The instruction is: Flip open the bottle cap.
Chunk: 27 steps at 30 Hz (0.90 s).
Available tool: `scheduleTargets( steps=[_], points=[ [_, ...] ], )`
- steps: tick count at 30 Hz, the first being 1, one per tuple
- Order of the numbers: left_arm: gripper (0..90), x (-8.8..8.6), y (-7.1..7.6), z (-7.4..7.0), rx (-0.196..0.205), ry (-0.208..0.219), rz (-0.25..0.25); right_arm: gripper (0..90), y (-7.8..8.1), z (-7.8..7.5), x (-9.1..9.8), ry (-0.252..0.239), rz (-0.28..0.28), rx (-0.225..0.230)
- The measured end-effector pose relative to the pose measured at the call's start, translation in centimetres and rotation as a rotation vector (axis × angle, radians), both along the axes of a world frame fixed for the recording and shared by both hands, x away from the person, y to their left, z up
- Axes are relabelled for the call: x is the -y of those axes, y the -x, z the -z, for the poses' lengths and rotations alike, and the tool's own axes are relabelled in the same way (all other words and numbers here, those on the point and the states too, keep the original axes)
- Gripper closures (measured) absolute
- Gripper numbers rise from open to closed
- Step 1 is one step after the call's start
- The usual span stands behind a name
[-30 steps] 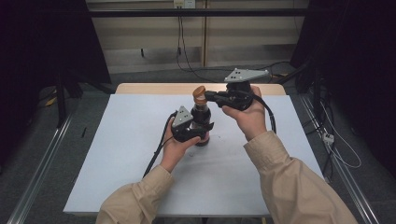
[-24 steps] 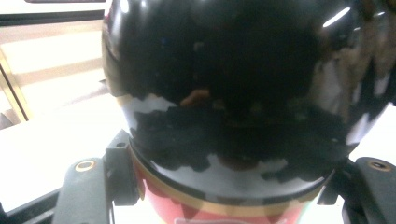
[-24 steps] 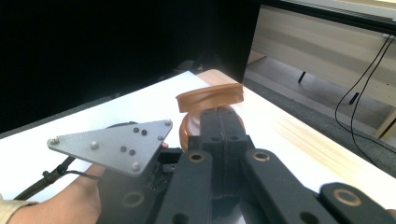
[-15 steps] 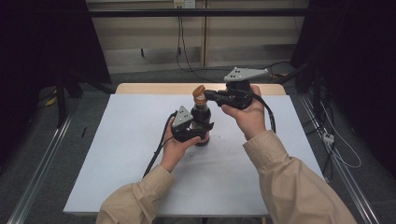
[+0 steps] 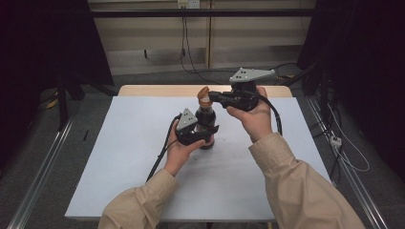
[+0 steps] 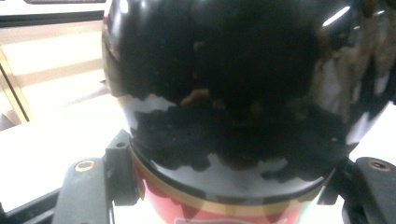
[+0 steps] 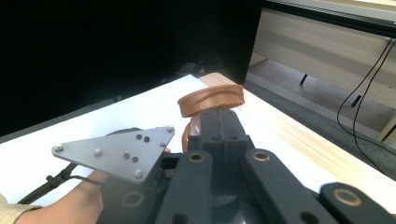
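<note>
Bottle (image 5: 206,125): dark, upright on the white table (image 5: 119,157), near its middle.
Cap (image 5: 204,94): brown flip lid, tilted open at the bottle's top.
Left gripper (image 5: 203,136): clamped around the bottle's body, steadying it.
Right gripper (image 5: 212,98): jaws together, pinching the cap.
Risk: a sideways pull on the cap could tip the bottle or twist it in the left grip.
Risk: sauce could spill if it leans.

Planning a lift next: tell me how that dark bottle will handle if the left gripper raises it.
The bottle looks glossy and rounded, so probably slippery. It stands tall and narrow, likely tippy if pushed. The left gripper clamps its body; the right gripper pinches the open cap, so contents might spill.
</note>
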State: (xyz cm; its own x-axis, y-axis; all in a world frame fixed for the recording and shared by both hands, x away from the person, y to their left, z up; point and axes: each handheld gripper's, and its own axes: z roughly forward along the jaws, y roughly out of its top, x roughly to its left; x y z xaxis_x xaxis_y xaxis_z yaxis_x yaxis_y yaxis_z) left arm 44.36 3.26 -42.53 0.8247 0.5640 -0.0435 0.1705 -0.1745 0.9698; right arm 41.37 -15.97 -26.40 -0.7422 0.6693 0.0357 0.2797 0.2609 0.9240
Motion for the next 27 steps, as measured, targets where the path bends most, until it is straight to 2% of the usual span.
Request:
scheduleTargets(
  steps=[27],
  points=[
    [30.4, 0.0, 0.03, -0.01, 0.004, -0.005, -0.001, 90.0, -0.06, -0.1, -0.33, -0.003, 0.004, 0.006]
  ],
)
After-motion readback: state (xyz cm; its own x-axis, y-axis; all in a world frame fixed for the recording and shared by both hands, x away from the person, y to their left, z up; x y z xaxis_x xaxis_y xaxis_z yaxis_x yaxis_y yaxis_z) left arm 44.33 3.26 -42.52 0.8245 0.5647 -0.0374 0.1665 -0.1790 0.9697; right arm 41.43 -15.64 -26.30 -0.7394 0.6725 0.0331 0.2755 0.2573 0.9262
